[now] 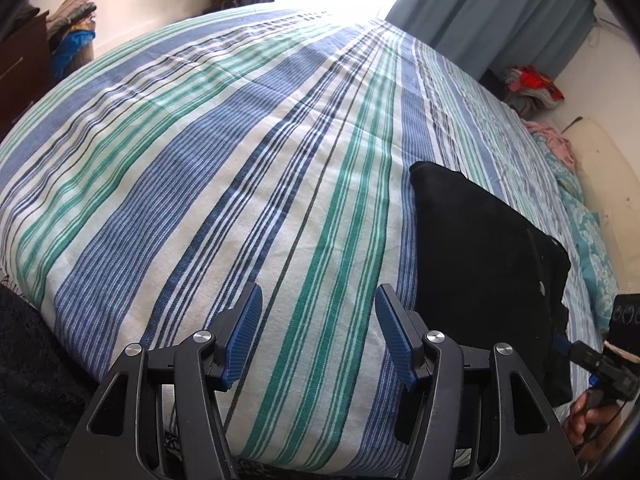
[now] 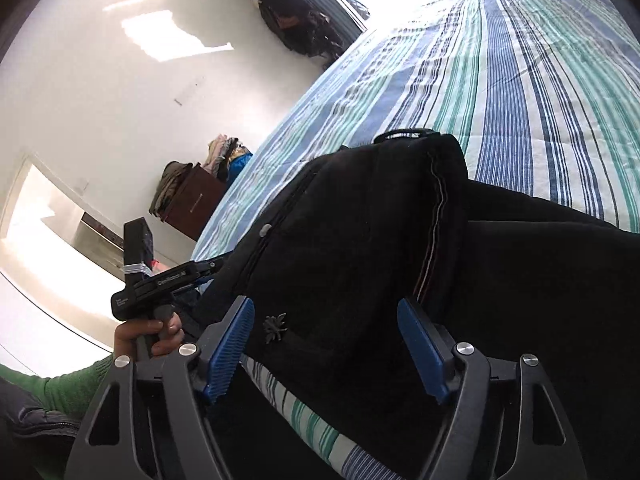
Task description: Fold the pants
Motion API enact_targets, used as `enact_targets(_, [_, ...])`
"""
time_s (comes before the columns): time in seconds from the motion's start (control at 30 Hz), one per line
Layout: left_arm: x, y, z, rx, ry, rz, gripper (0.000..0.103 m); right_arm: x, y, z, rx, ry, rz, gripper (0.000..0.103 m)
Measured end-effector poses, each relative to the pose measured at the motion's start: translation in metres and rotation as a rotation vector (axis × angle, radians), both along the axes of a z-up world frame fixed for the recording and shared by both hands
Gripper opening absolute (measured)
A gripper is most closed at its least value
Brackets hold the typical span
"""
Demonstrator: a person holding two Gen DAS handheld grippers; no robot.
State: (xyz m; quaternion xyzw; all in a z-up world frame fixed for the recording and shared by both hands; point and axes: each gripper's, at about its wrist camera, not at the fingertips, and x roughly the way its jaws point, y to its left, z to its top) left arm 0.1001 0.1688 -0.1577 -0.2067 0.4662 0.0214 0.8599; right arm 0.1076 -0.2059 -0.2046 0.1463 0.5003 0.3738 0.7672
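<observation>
Presently, item one: black pants (image 1: 488, 264), folded into a compact block, lying on the striped bedspread (image 1: 224, 168) near the bed's front edge.

Item two: left gripper (image 1: 319, 332), jaws partly apart, nothing between the blue pads; only bare bedspread shows in the gap. The pants lie just beside it, off its right finger, not touching either pad.

Item three: right gripper (image 2: 326, 344), jaws standing apart over the folded pants (image 2: 360, 240). The cloth fills the space ahead of and between the fingers, a side seam running up close to the right pad; neither pad visibly presses on it. A strip of bedspread (image 2: 520, 80) shows under the pants' near edge.

Item four: a hand (image 2: 148, 338) in a green sleeve (image 2: 68, 392), grasping the left gripper's handle.
</observation>
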Motion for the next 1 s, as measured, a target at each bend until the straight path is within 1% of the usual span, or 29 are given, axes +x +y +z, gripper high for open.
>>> enact_targets(0.07, [0.000, 0.004, -0.001, -0.014, 0.003, 0.015, 0.061, 0.009, 0.003, -0.013, -0.023, 0.059, 0.014, 0.074])
enact_targets(0.1, [0.000, 0.005, -0.001, -0.017, 0.003, 0.020, 0.061, 0.012, 0.005, -0.018, -0.014, 0.086, 0.029, 0.074])
enact_targets(0.2, [0.001, 0.006, -0.003, -0.019, 0.009, 0.022, 0.061, 0.015, 0.004, -0.026, 0.069, 0.175, 0.080, 0.074])
enact_targets(0.23, [0.001, 0.005, -0.004, -0.018, 0.012, 0.020, 0.061, 0.015, 0.001, -0.027, 0.093, 0.203, 0.073, 0.074])
enact_targets(0.27, [0.002, 0.003, -0.005, -0.016, 0.016, 0.016, 0.061, 0.018, -0.003, -0.030, 0.104, 0.230, 0.053, 0.072])
enact_targets(0.33, [0.002, -0.001, -0.007, -0.009, 0.022, 0.005, 0.061, 0.026, -0.009, -0.038, 0.075, 0.278, -0.011, 0.070])
enact_targets(0.4, [0.003, -0.005, -0.006, 0.002, 0.020, -0.007, 0.061, 0.030, -0.010, -0.041, 0.088, 0.306, -0.053, 0.070])
enact_targets(0.43, [0.003, -0.007, -0.005, 0.007, 0.017, -0.014, 0.061, 0.029, -0.008, -0.039, 0.078, 0.301, -0.050, 0.071])
enact_targets(0.5, [0.002, -0.009, -0.005, 0.015, 0.014, -0.024, 0.061, 0.028, 0.003, -0.033, 0.030, 0.272, -0.006, 0.070])
enact_targets(0.53, [0.002, -0.009, -0.005, 0.018, 0.014, -0.025, 0.061, 0.027, 0.007, -0.030, 0.002, 0.263, 0.015, 0.054])
enact_targets(0.57, [0.002, -0.008, -0.005, 0.018, 0.015, -0.024, 0.061, 0.028, 0.010, -0.028, -0.009, 0.264, 0.032, 0.031])
enact_targets(0.6, [0.002, -0.007, -0.005, 0.017, 0.017, -0.021, 0.061, 0.030, 0.013, -0.029, -0.020, 0.273, 0.032, 0.031])
enact_targets(0.63, [0.001, -0.006, -0.005, 0.014, 0.017, -0.016, 0.061, 0.028, 0.014, -0.027, -0.020, 0.262, 0.023, 0.028])
enact_targets(0.67, [0.001, -0.005, -0.005, 0.011, 0.017, -0.011, 0.061, 0.026, 0.014, -0.022, -0.004, 0.241, 0.018, 0.020])
enact_targets(0.7, [0.001, -0.003, -0.005, 0.009, 0.016, -0.006, 0.061, 0.024, 0.013, -0.017, 0.030, 0.226, 0.006, 0.019])
enact_targets(0.77, [0.000, -0.001, -0.005, 0.006, 0.015, 0.001, 0.061, 0.018, 0.008, -0.005, 0.131, 0.201, -0.030, 0.016])
enact_targets(0.83, [0.000, -0.001, -0.004, 0.008, 0.013, 0.004, 0.061, 0.012, 0.002, 0.012, 0.219, 0.162, -0.054, 0.015])
enact_targets(0.9, [0.000, -0.001, -0.003, 0.007, 0.009, 0.003, 0.061, 0.010, -0.007, 0.028, 0.298, 0.152, -0.096, 0.013])
enact_targets(1.0, [-0.002, -0.003, 0.000, 0.008, 0.002, -0.007, 0.061, 0.007, -0.018, 0.052, 0.365, 0.114, -0.107, 0.012])
